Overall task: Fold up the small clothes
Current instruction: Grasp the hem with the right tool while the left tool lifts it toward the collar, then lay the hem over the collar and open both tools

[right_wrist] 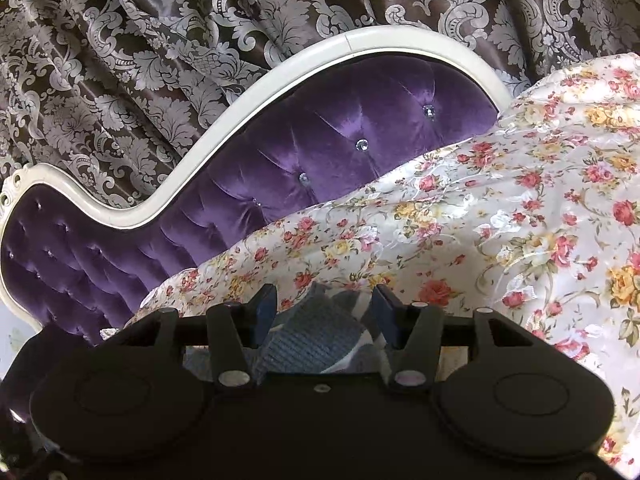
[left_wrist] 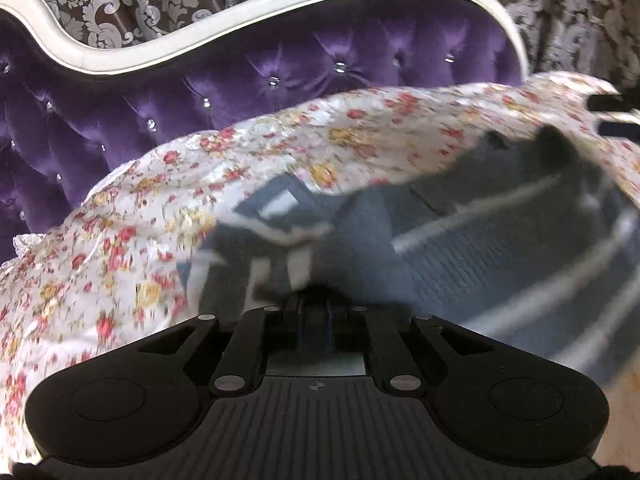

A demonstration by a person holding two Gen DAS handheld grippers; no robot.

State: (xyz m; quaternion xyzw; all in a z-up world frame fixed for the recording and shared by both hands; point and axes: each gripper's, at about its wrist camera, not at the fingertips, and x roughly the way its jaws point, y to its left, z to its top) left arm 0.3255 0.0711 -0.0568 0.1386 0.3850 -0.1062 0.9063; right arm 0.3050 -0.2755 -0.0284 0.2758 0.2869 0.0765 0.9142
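Note:
A small blue-grey knitted garment with white stripes (left_wrist: pixel 480 240) hangs blurred over the floral bedspread (left_wrist: pixel 120 240). My left gripper (left_wrist: pixel 314 300) is shut on an edge of it, the fingers pressed together under the cloth. In the right wrist view the same knit (right_wrist: pixel 316 336) lies low between the fingers. My right gripper (right_wrist: pixel 324 308) is open, its blue pads (right_wrist: pixel 266 312) apart on either side of the cloth, not pinching it. The right gripper's tips also show at the right edge of the left wrist view (left_wrist: pixel 612 116).
A purple tufted headboard (right_wrist: pixel 320 152) with a white curved frame (right_wrist: pixel 224 120) stands behind the bed. A brown damask curtain (right_wrist: pixel 160 40) hangs behind it. The floral bedspread (right_wrist: pixel 520 220) covers the bed.

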